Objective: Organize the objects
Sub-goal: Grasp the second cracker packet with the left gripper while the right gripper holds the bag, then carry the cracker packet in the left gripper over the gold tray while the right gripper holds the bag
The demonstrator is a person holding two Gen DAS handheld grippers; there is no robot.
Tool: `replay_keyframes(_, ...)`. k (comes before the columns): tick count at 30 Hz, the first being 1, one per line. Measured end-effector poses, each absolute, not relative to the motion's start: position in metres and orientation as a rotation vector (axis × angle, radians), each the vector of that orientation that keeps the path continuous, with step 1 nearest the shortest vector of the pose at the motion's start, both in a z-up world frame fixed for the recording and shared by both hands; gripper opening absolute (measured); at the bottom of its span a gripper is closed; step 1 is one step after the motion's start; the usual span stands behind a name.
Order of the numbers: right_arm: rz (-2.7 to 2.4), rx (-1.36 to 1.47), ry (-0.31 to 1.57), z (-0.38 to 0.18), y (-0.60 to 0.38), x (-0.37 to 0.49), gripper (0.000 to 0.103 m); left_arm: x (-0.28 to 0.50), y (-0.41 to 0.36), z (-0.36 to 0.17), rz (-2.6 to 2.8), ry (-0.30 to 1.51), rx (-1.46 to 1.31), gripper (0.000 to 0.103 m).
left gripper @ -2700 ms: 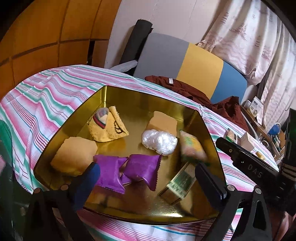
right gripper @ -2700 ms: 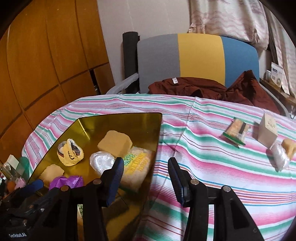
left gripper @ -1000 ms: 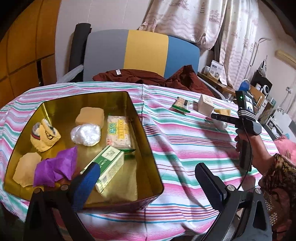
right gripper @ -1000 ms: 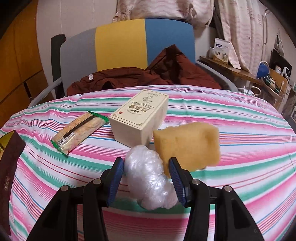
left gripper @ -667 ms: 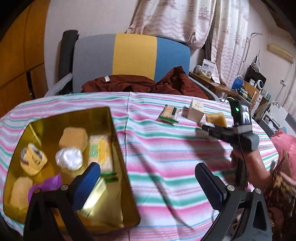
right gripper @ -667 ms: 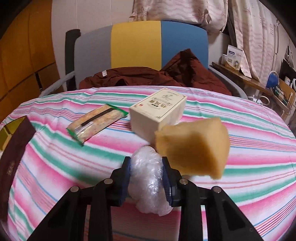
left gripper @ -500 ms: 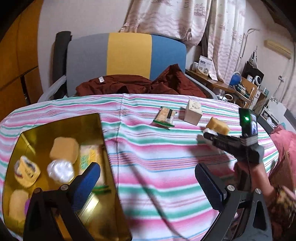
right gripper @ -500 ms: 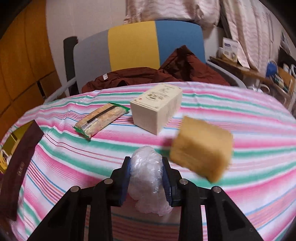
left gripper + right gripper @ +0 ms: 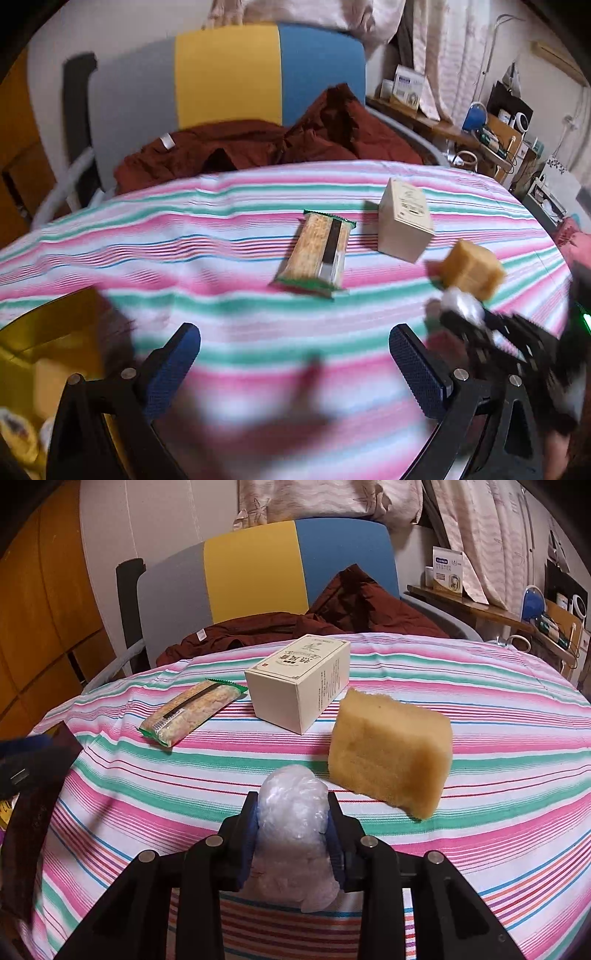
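My right gripper [image 9: 291, 812] is shut on a crumpled clear plastic bundle [image 9: 291, 823], its blue pads pressing both sides. Just right of it lies a yellow sponge block [image 9: 391, 753]. Behind stand a cream carton [image 9: 299, 679] and a green-edged snack packet [image 9: 192, 710]. In the left wrist view my left gripper [image 9: 295, 354] is open and empty over the striped cloth, with the snack packet [image 9: 317, 254], carton [image 9: 404, 225] and sponge [image 9: 471, 269] ahead. The right gripper [image 9: 454, 314] shows blurred at the right, holding the plastic bundle [image 9: 460, 301]. The gold tin [image 9: 40, 339] sits at lower left.
A round table under a pink, green and white striped cloth [image 9: 480, 701] carries everything. A chair [image 9: 258, 568] with grey, yellow and blue back stands behind, a dark red garment [image 9: 332, 616] draped on it. A cluttered shelf [image 9: 491, 125] is at the right. The tin's dark lid [image 9: 33, 805] lies left.
My right gripper closed on the plastic bundle and held still. My left gripper swept right, away from the gold tin, so the packet, carton and sponge now lie ahead of it.
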State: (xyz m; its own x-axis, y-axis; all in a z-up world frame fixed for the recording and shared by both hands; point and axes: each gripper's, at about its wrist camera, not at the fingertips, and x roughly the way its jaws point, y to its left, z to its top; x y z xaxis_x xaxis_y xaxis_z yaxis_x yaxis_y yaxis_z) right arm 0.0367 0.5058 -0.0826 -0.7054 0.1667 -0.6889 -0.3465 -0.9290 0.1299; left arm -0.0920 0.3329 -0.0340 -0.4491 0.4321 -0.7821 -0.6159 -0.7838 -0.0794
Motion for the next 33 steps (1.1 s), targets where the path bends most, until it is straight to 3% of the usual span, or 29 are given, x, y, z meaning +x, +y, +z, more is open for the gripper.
replay_keyframes(10,2.639,-1.023,0.352,-0.087,0.505,0.036,0.035,-0.153,0.400,-0.076,2.218,0.395,-1.181,0.101)
replay_keyframes(12,2.638,-1.017,0.344,-0.087,0.505,0.036,0.035,-0.157,0.404,-0.081,2.205,0.365,-1.189,0.092)
replay_keyframes(16,2.639,-1.008,0.343,-0.088,0.505,0.036,0.035,-0.146,0.408,-0.086,2.251,0.440,-1.067,0.082)
replay_keyframes(23,2.627,-1.001,0.312,-0.088,0.503,0.035,0.035,-0.138,0.396,-0.085,2.260,0.433,-0.987,0.049)
replay_keyframes(33,2.619,-0.961,0.241,-0.084,0.497,0.038,0.033,-0.097,0.378,-0.084,2.334,0.510,-0.942,0.045)
